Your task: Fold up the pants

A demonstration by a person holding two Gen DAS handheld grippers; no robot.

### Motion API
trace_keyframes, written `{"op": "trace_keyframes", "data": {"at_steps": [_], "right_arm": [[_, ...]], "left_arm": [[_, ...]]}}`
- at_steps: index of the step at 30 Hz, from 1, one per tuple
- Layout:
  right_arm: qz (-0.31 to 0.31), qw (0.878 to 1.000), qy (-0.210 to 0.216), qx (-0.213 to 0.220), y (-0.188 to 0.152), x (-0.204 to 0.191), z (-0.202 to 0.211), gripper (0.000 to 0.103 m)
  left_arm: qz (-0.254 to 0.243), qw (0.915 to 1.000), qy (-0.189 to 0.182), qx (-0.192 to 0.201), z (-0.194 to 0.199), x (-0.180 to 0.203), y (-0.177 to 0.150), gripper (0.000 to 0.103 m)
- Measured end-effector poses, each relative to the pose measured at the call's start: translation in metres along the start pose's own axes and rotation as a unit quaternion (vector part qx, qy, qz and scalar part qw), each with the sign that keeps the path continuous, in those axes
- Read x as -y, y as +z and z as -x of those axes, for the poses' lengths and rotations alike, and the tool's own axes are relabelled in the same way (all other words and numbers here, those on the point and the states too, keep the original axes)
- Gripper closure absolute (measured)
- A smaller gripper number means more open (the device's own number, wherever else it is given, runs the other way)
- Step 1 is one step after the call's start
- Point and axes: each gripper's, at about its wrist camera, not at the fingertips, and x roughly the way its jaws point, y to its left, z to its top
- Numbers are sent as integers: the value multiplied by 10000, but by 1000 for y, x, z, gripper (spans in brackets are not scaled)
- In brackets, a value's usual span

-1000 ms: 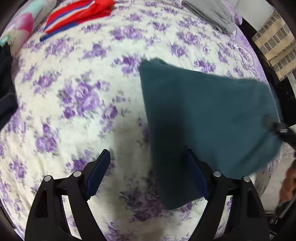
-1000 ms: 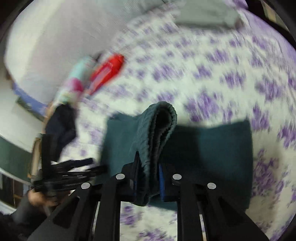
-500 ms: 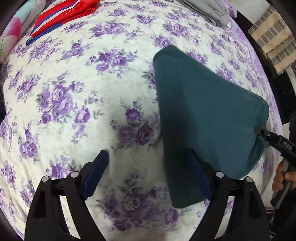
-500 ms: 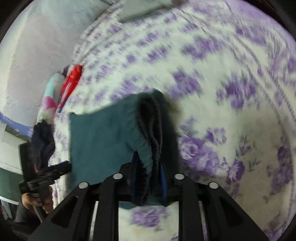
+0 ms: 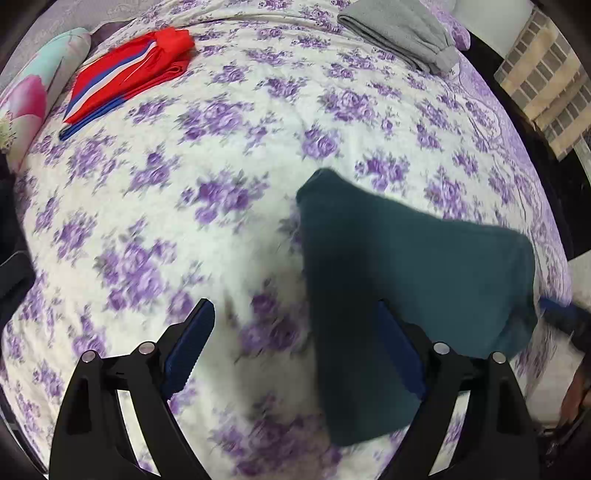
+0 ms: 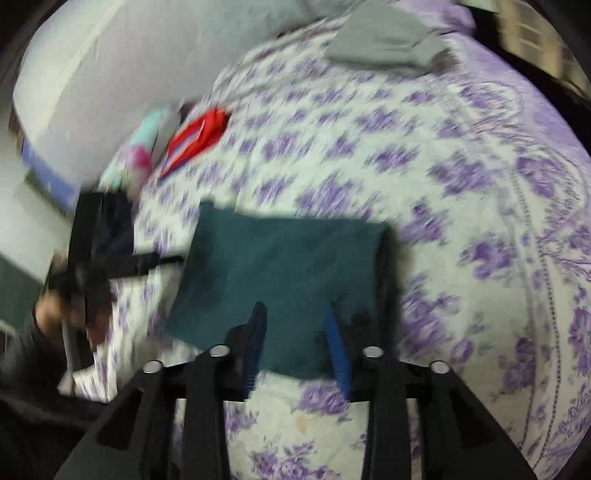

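Teal folded pants [image 5: 399, 280] lie soft and limp on the floral bedspread [image 5: 221, 155]. Both the left gripper [image 5: 295, 354] and the right gripper [image 6: 295, 347] have their jaws apart, empty; grab a folded edge

Even indoor light, motion blur, fisheye warp

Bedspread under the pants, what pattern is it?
Bedspread: cream with purple flowers, clearest in the left wrist view.

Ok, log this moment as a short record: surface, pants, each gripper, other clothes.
surface: floral bedspread
pants: teal pants, folded flat on the bedspread
left gripper: jaws wide open, empty, beside the pants
right gripper: jaws parted over the pants' near edge, nothing clamped
other clothes: red striped garment and grey garment, both folded at the far side
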Motion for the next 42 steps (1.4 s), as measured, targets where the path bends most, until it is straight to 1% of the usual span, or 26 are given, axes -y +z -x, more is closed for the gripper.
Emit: {"op": "trace_keyframes", "data": {"at_steps": [2, 3, 4, 5, 6, 7, 9, 10, 11, 13, 15, 18, 21, 22, 25, 29, 32, 34, 39, 40, 42], "right_arm": [[-118, 9987, -329, -372, -10, 11, -17, 76], [-151, 9979, -403, -476, -13, 15, -22, 83], [-185, 9976, -403, -537, -16, 20, -24, 90], [-254, 9979, -302, -520, -17, 23, -22, 91], [-285, 9981, -237, -486, -16, 24, -19, 89], [-331, 9988, -77, -353, -14, 24, -11, 86], [-429, 9990, 147, -19, -8, 27, 4, 65], [-526, 9983, 51, 233, -3, 30, 13, 49], [-590, 9975, -42, 396, 2, 32, 18, 46], [-675, 9958, -162, 596, 13, 35, 19, 46], [-657, 9954, -261, 652, 24, 34, 11, 46], [-756, 9935, -739, 417, 40, 41, -22, 47], [-949, 9917, -873, 17, 40, 51, -53, 46], [-942, 9917, -871, -32, 39, 54, -59, 43], [-909, 9921, -865, 7, 39, 51, -53, 42], [-759, 9941, -755, 155, 35, 41, -31, 40], [-804, 9942, -678, 229, 25, 36, -16, 31], [-806, 9944, -661, 166, 18, 33, -14, 31], [-894, 9940, -628, 44, 2, 29, -17, 31], [-906, 9939, -634, -7, -2, 29, -20, 31], [-920, 9929, -734, -147, -7, 29, -28, 31]], "left_arm": [[-5, 9999, 10, -118, -10, 3, 4, 17], [-40, 9995, 151, -256, -21, 5, 5, 17], [-93, 9990, 270, -350, -28, 5, 4, 16], [-127, 9984, 335, -434, -34, 6, 4, 16], [-99, 9983, 332, -462, -36, 6, 4, 16], [-29, 9986, 304, -437, -34, 5, 5, 16], [-55, 9988, 273, -401, -27, 8, 5, 17], [-137, 9989, 282, -362, -23, 10, 5, 17], [-192, 9989, 290, -318, -20, 13, 6, 17], [-257, 9991, 247, -208, -14, 20, 8, 17], [-271, 9992, 214, -186, -13, 25, 10, 17], [-303, 9985, 394, -239, -24, 30, 14, 17], [-223, 9984, 390, -338, -35, 29, 21, 17], [-191, 9984, 380, -384, -40, 27, 23, 15], [-83, 9986, 335, -389, -42, 25, 23, 15], [-164, 9987, 380, -304, -29, 26, 18, 16], [-88, 9997, 147, -189, -13, 22, 9, 16], [-21, 9998, -9, -207, -7, 20, 2, 16], [1, 9995, -157, -275, -2, 22, -18, 16], [-15, 9994, -154, -308, -5, 23, -23, 16], [-52, 9991, -30, -414, -14, 24, -27, 16]]}}
